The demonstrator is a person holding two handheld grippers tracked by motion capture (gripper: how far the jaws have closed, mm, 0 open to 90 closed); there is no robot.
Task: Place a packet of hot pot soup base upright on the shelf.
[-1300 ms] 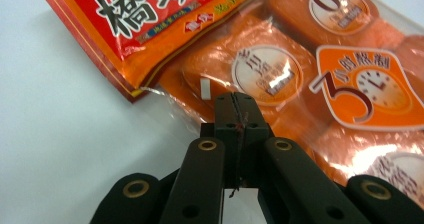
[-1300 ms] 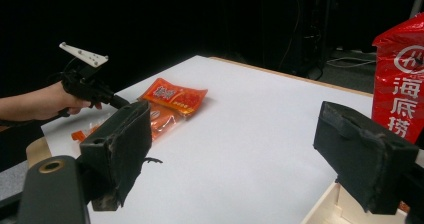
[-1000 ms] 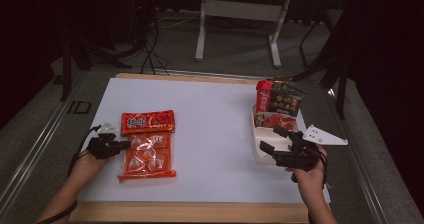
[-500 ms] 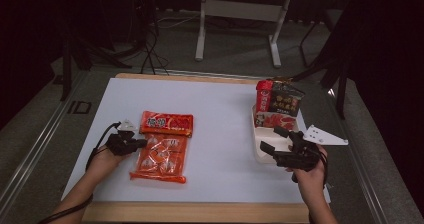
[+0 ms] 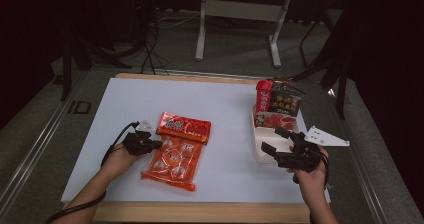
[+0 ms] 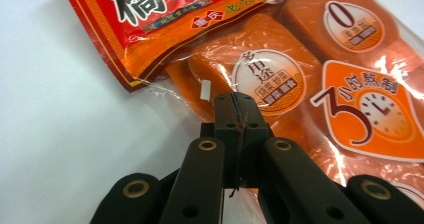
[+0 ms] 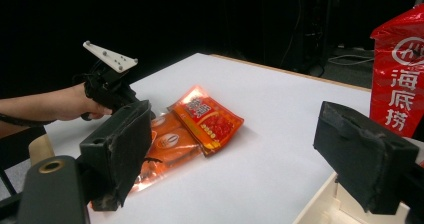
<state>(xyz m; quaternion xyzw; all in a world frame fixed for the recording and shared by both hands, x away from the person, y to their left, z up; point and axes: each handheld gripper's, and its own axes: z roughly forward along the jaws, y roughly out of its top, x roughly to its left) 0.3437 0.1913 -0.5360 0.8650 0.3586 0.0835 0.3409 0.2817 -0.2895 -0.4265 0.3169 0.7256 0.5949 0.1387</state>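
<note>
A red packet (image 5: 184, 128) lies overlapping the top of a clear packet of orange blocks (image 5: 172, 164) left of the table's middle. My left gripper (image 5: 157, 144) is shut, its tips (image 6: 235, 101) resting on the left edge of the orange packet (image 6: 300, 74), just below the red packet (image 6: 165, 19). Whether film is pinched between the jaws I cannot tell. My right gripper (image 5: 272, 140) stands open with nothing between its pads (image 7: 240, 154), above the front of a white tray (image 5: 260, 151) on the right.
Two upright bags, a red one (image 5: 263, 101) and a dark one (image 5: 284, 104), stand in the back of the tray. A white sheet (image 5: 220, 99) covers the wooden table. A desk frame (image 5: 237, 14) and cables lie on the floor beyond.
My left gripper has moved to the right, and both packets have slid right with it and turned slightly. The right gripper has stayed where it was.
</note>
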